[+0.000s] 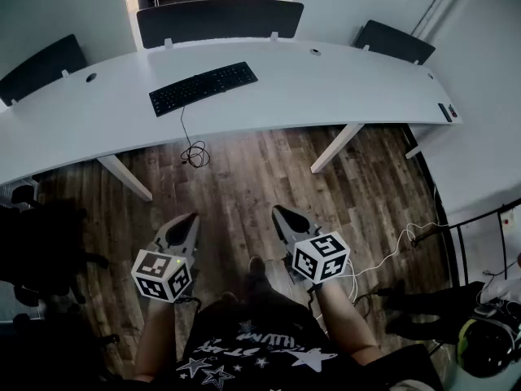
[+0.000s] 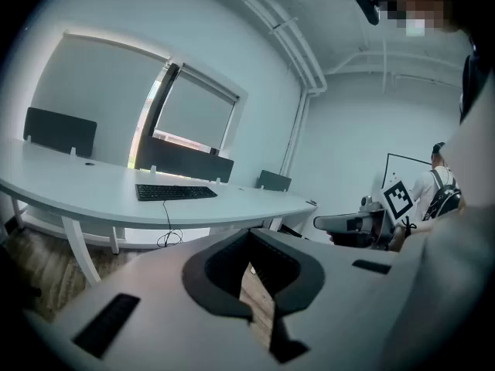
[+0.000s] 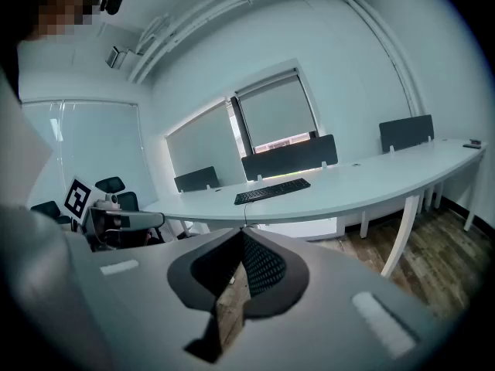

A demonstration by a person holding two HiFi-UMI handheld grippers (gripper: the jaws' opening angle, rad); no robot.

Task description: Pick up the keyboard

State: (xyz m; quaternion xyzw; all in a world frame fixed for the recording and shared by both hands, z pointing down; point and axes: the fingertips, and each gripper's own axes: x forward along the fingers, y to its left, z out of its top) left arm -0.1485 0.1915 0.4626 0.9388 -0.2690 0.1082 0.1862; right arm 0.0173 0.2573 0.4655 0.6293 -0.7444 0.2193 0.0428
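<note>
Keyboard [image 1: 203, 88] lies flat on the white worktop [image 1: 342, 88], cable [image 1: 186, 133] dangling off its near edge, while left tongs [image 1: 190, 218] and right tongs [image 1: 280, 213], both clenched on nothing, hang low over the floor [image 1: 244, 177], well apart from it (judged: approach not begun, so nothing to grip yet).

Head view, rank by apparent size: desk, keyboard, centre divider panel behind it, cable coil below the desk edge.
1. desk, largest by far
2. centre divider panel
3. keyboard
4. cable coil, smallest
No close calls between these four.
</note>
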